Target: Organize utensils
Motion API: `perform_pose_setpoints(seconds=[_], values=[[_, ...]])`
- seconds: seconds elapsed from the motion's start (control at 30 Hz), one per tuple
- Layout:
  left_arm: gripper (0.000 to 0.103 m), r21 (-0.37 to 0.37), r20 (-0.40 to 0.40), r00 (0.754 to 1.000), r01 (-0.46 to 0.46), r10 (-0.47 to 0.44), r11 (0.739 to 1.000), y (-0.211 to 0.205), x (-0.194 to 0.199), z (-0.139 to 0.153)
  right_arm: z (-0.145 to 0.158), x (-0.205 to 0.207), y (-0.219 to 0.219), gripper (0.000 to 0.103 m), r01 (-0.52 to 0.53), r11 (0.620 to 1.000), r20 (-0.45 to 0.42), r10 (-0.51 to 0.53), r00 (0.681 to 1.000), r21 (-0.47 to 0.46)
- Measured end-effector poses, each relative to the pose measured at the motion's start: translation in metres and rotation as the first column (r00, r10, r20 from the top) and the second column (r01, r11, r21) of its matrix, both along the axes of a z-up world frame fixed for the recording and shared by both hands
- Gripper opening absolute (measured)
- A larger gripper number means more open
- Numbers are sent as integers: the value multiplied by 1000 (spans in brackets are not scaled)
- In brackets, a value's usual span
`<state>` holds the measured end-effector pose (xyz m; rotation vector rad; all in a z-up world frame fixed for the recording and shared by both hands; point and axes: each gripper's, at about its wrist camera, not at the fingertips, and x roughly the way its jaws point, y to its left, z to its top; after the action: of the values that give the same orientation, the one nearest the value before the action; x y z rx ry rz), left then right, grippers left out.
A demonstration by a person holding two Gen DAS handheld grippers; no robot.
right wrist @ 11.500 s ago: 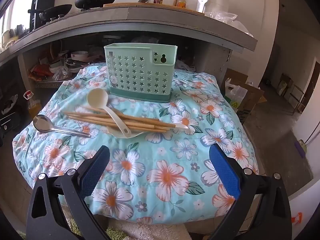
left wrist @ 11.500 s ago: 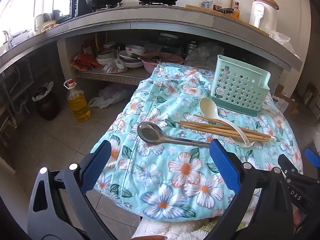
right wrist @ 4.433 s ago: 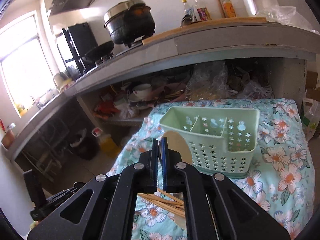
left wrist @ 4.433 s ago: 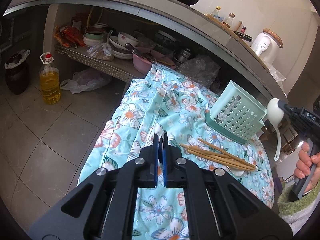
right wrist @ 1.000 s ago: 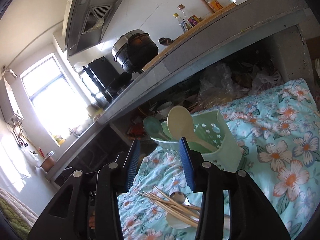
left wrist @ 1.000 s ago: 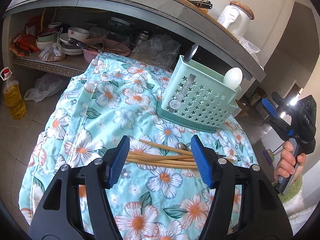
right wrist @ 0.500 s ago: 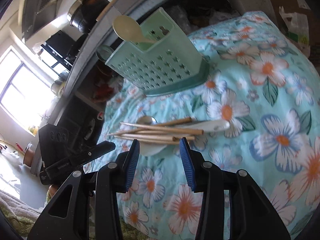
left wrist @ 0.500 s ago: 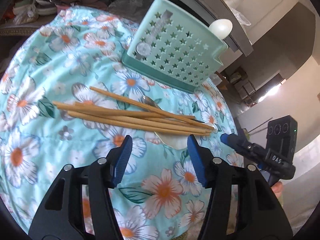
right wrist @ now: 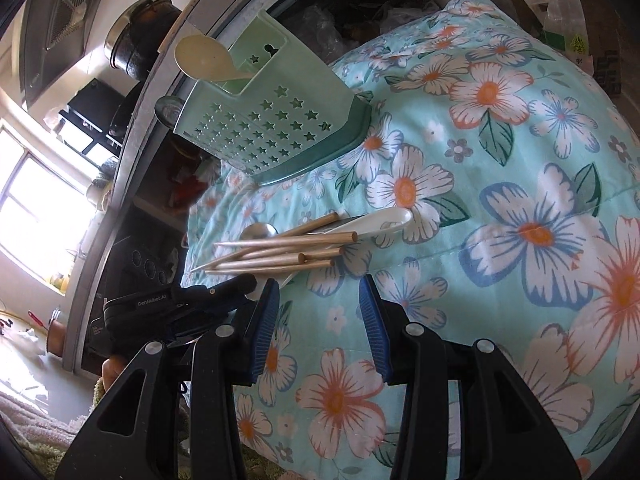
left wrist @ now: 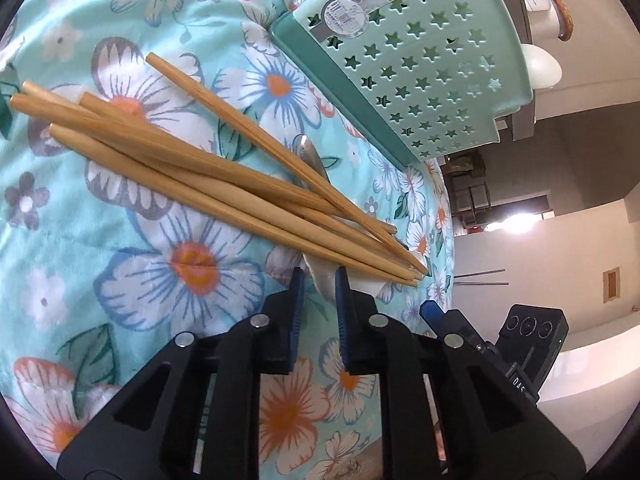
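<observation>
Left wrist view: the chopsticks [left wrist: 224, 168] lie in a loose bundle on the flowered cloth [left wrist: 188, 264], their thin tips fanned over a white ceramic spoon [left wrist: 326, 280] beneath them. A small metal spoon [left wrist: 310, 156] is also under the bundle, its bowl showing on the far side. The left gripper [left wrist: 320, 292] has just been closing; its blue pads now stand narrowly apart with the white spoon's edge between them, right below the chopstick tips. Whether the pads actually press on that edge is hard to make out, since the spoon fills only part of the gap.

Beyond the chopsticks stands the green star-punched utensil holder [left wrist: 424, 60], which already holds a cream ladle [left wrist: 540, 72] (its bowl pokes above the rim). In the right wrist view the rim of a dark metal ladle [right wrist: 170, 110] peeks from behind the holder's far side.

The right gripper [right wrist: 316, 316] hovers over the cloth just short of the chopsticks' thick ends, on the side away from the holder, its jaws parted with only cloth between them. Each view catches the other gripper's black body at the edge of the cloth, near the chopstick tips.
</observation>
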<state>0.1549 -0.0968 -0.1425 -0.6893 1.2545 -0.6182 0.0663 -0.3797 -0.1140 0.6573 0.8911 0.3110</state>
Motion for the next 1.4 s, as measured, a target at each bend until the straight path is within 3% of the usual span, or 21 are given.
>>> perform_pose_setpoints(seconds=[0.03, 0.27, 0.53, 0.67, 0.8, 0.93, 0.97, 1.03, 1.13, 1.3, 1.4], values=[[7, -1, -13, 1000, -4, 4, 1000, -2, 1, -2, -1, 0, -1, 41, 1, 1000, 0, -1, 1000, 5], [5, -8, -99, 994, -35, 34, 999, -5, -2, 2, -1, -3, -7, 41, 14, 1000, 11, -14, 1000, 25], [5, -86, -241, 970, -58, 36, 995, -2, -20, 0, -2, -1, -8, 41, 16, 999, 18, -17, 1000, 38], [4, -74, -253, 966, -68, 47, 995, 4, -28, 0, -1, -4, -10, 41, 21, 999, 23, -22, 999, 32], [3, -51, -241, 969, -69, 55, 996, 20, -36, 6, 1, -6, -13, 41, 28, 999, 30, -29, 999, 31], [4, 20, -134, 990, -45, 48, 999, 25, -42, 18, 1, -6, -13, 41, 30, 999, 34, -31, 999, 29], [7, 29, -110, 993, -44, 47, 999, 25, -43, 20, 1, -6, -13, 41, 29, 999, 34, -30, 999, 30], [23, 35, -84, 995, -42, 44, 999, 25, -42, 23, 1, -6, -13, 41, 27, 999, 35, -29, 999, 32], [30, 37, -71, 997, -39, 41, 999, 25, -35, 22, 3, -6, -11, 41, 23, 999, 41, -25, 999, 30], [26, 77, -35, 999, -5, 7, 997, 9, -22, 15, 4, -8, -11, 41, 30, 999, 48, -32, 998, 34], [10, 125, 16, 999, 31, -33, 992, 0, -18, 17, 5, -10, -12, 41, 33, 999, 53, -35, 998, 35]])
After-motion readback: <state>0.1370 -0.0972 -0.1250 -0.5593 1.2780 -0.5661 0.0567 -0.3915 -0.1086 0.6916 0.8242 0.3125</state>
